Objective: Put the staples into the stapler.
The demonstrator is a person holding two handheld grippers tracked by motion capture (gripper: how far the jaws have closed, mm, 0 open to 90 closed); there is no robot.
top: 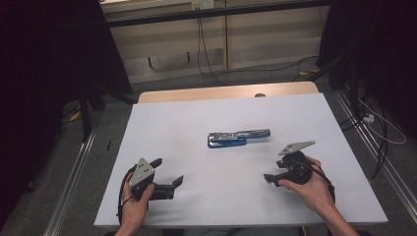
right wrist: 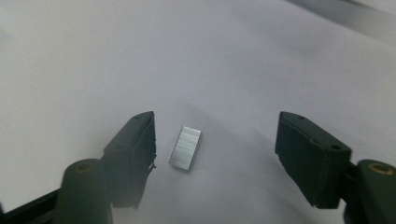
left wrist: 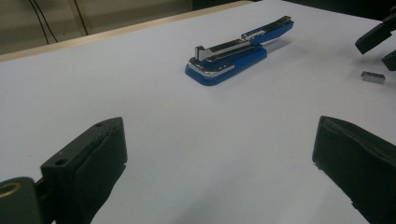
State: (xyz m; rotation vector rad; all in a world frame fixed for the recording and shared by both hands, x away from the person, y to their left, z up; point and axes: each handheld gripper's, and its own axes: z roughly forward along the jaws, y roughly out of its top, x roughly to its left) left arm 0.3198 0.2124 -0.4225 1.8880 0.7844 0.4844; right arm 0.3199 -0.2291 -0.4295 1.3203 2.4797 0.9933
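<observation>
Left gripper (top: 169,173): held low at the table's (top: 196,113) near left, jaws wide apart, empty.
Right gripper (right wrist: 215,154): tilted down, jaws apart astride the staple strip (right wrist: 185,147), pads clear.
Stapler (top: 238,138): opened flat, table centre.

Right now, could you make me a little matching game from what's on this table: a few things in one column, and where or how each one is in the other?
Things:
1. stapler
2. block of staples
3. left gripper
4. table

Descriptions:
A. white-topped, bearing everything
B. blue, swung open, lying mid-table
C. small and silvery, flat between the right gripper's jaws, untouched
D. jaws wide apart, nothing between them, facing the stapler

Pairs: 1-B, 2-C, 3-D, 4-A
</observation>
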